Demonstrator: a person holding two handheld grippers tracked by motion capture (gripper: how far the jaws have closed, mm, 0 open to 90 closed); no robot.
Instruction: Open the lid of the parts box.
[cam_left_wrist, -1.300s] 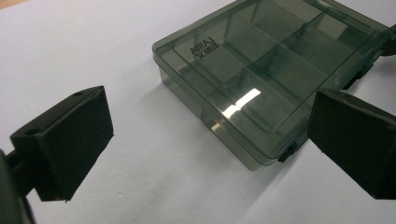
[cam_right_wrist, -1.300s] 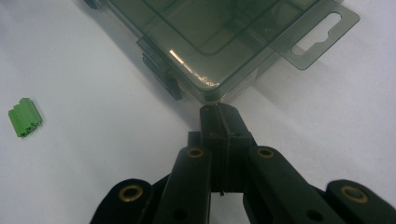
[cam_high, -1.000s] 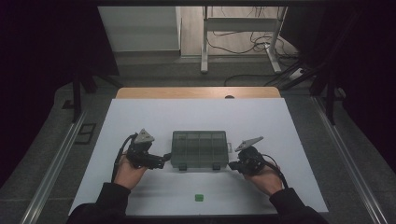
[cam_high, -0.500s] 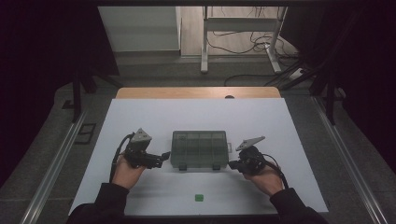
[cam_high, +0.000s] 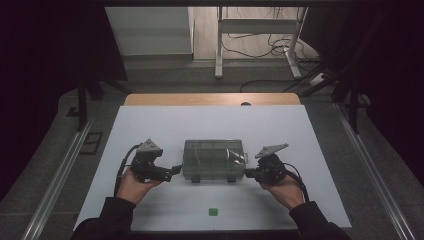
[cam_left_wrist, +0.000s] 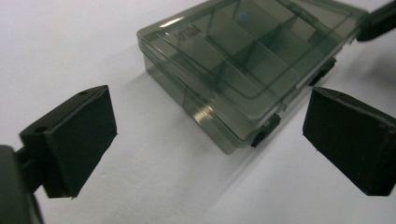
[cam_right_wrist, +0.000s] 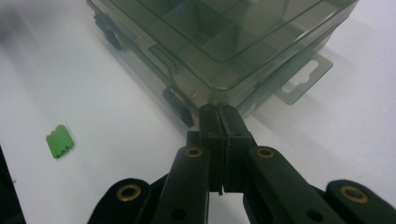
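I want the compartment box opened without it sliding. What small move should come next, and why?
Probably bring the open left tongs in to steady the box. Their jaws stand wide and short of its corner, so that end is unbraced, while the shut right tongs already sit at the box's front corner beside a black latch.

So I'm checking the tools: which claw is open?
The left claw, left of the clear box: its jaws stand wide apart. The right claw is shut at the box's corner.

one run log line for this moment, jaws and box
left gripper: jaws open, short of box | right gripper: jaws shut, tips at box corner | compartment box: lid closed | green piece: near edge
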